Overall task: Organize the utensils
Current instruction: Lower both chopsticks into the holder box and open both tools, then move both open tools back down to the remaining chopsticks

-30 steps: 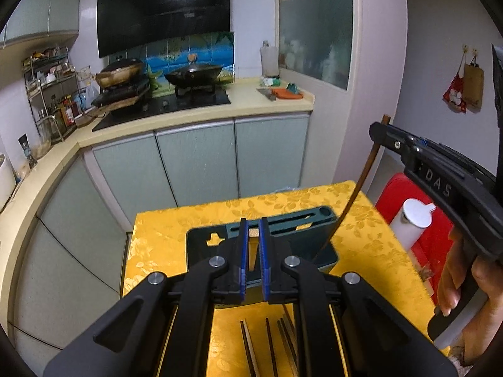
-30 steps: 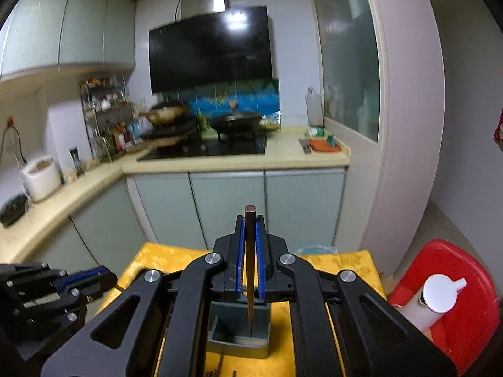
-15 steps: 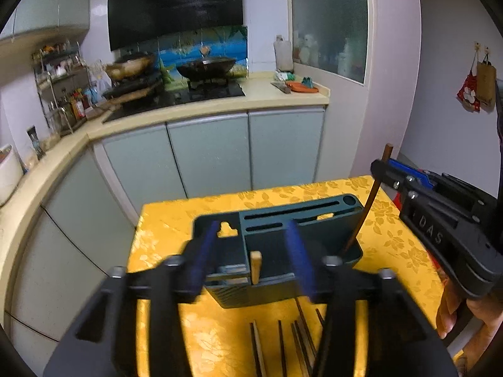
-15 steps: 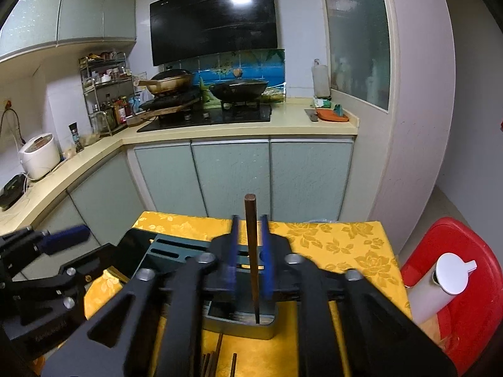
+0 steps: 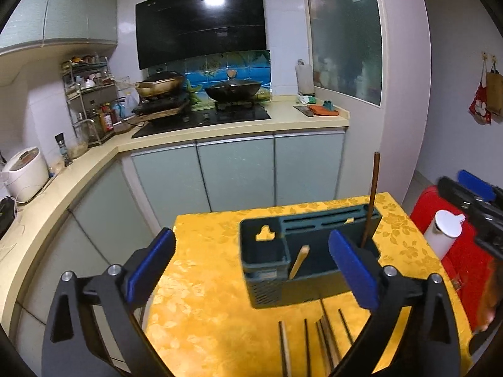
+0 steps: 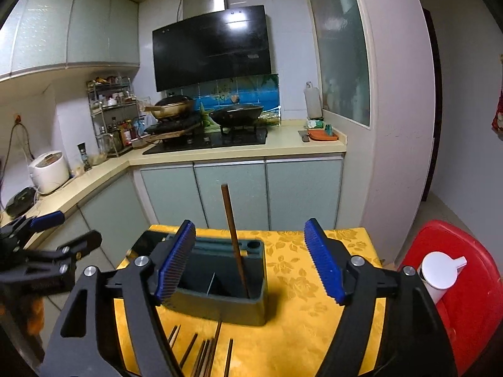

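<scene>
A dark green utensil holder [image 5: 267, 251] [image 6: 220, 295] stands on the yellow-clothed table [image 5: 213, 289]. A dark brown chopstick [image 5: 372, 194] [image 6: 231, 229] leans upright in its right end. A pale wooden chopstick [image 5: 298, 262] leans in the middle compartment. Several loose chopsticks [image 5: 327, 342] [image 6: 207, 355] lie on the cloth in front of the holder. My left gripper [image 5: 251, 235] is opening, its jaws wide apart with nothing pressed between them. My right gripper [image 6: 250, 223] is opening too; the dark chopstick stands free between its jaws, touching neither pad.
A red stool [image 5: 465, 251] [image 6: 471, 298] with a white bottle [image 5: 443, 232] [image 6: 440, 270] on it stands right of the table. Behind the table runs a kitchen counter [image 5: 283, 119] with pans on a hob. A rice cooker [image 5: 23, 172] sits at the far left.
Both grippers went from shut to wide open and drew back from the holder. The left let go of the pale chopstick, the right of the dark one; both sticks now stand in the holder.
</scene>
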Demonstrator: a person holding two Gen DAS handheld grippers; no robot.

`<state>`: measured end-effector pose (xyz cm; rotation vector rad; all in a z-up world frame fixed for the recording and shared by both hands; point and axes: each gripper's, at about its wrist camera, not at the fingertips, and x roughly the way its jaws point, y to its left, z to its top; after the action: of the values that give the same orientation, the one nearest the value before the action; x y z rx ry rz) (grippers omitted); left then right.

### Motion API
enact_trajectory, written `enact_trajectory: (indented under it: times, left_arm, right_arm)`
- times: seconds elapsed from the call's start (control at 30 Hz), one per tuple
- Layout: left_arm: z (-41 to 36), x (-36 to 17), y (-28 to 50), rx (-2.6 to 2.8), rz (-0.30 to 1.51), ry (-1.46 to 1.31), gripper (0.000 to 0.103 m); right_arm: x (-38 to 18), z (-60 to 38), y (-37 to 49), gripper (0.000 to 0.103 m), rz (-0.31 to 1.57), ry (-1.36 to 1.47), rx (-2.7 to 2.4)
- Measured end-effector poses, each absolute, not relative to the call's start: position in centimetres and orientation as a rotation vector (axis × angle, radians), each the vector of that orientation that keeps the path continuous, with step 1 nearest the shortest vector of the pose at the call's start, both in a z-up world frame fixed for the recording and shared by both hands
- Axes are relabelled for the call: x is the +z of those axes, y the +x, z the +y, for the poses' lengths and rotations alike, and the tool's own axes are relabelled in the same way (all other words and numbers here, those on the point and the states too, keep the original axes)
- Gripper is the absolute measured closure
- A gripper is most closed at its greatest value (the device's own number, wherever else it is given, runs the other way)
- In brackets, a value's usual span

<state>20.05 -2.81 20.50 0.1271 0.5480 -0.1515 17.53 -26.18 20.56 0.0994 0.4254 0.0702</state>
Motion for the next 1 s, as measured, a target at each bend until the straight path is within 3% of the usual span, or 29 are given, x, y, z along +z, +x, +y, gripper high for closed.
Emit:
enact_trajectory:
  times: [0.13,0.63,1.0]
  left_arm:
    - [-1.6,19.1,17.8,-0.163,0.544,0.127,0.007]
    - [1.6,8.6,10.5,-0.185,0.668,0.140,0.007]
    - [2.8,3.4,6.9,-0.187,0.739,0.139,0.007]
  right_arm:
    - [18.9,-26.6,13.6,0.027,0.415,0.080,0.067]
    - [7.5,-27.4,3.1,0.027,0.541,0.070,0.037]
    - [4.8,-26.5,1.1,0.022,0.582,0.113,0.050]
